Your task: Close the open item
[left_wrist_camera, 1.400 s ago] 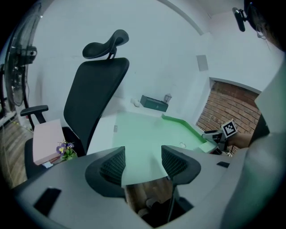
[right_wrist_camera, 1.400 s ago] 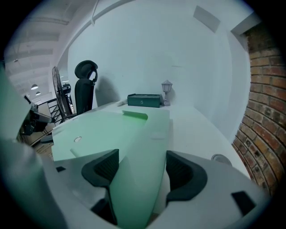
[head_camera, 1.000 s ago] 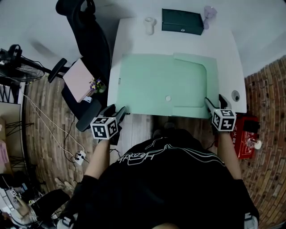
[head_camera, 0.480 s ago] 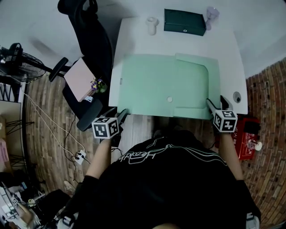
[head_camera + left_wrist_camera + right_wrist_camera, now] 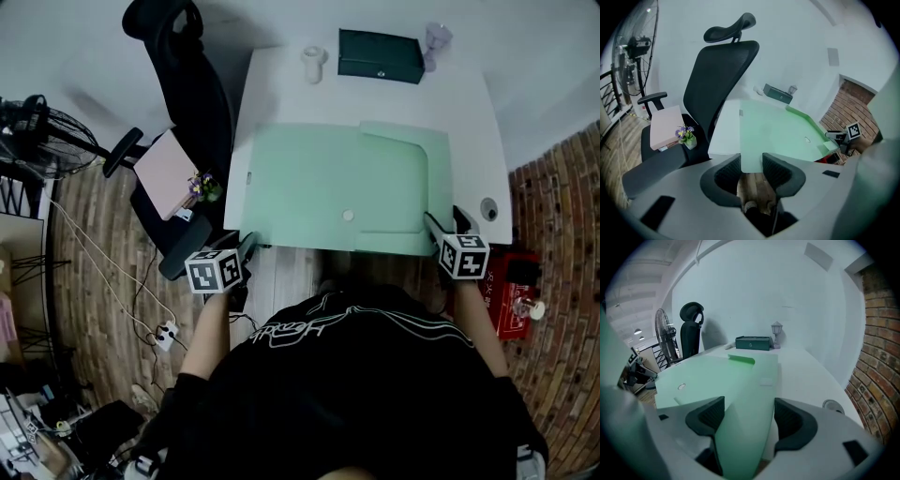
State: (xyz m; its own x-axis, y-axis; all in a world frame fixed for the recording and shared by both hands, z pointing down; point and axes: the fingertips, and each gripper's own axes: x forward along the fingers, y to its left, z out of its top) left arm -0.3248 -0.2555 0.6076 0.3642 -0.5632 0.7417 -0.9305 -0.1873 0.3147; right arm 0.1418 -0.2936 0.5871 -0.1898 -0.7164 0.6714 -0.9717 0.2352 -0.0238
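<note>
A pale green folder (image 5: 328,187) lies open and flat on the white table (image 5: 281,94), with its snap button (image 5: 348,215) showing near the front edge. My left gripper (image 5: 246,246) is at the folder's near left corner. In the left gripper view that corner (image 5: 751,157) sits between the jaws of my left gripper (image 5: 751,162), which are closing on it. My right gripper (image 5: 441,223) is at the near right corner. There the green flap (image 5: 740,423) runs between the jaws of my right gripper (image 5: 750,408) and lies against the left pad, with a gap to the right pad.
A dark green box (image 5: 380,56), a white cup (image 5: 314,58) and a small purple lamp (image 5: 438,39) stand at the table's far edge. A black office chair (image 5: 183,84) carrying a pink box (image 5: 167,169) stands at the left. A cable grommet (image 5: 487,209) sits by the right edge.
The left gripper's jaws have drawn closer together around the folder's near left corner. Both grippers stay at the folder's front corners; the view has shifted slightly.
</note>
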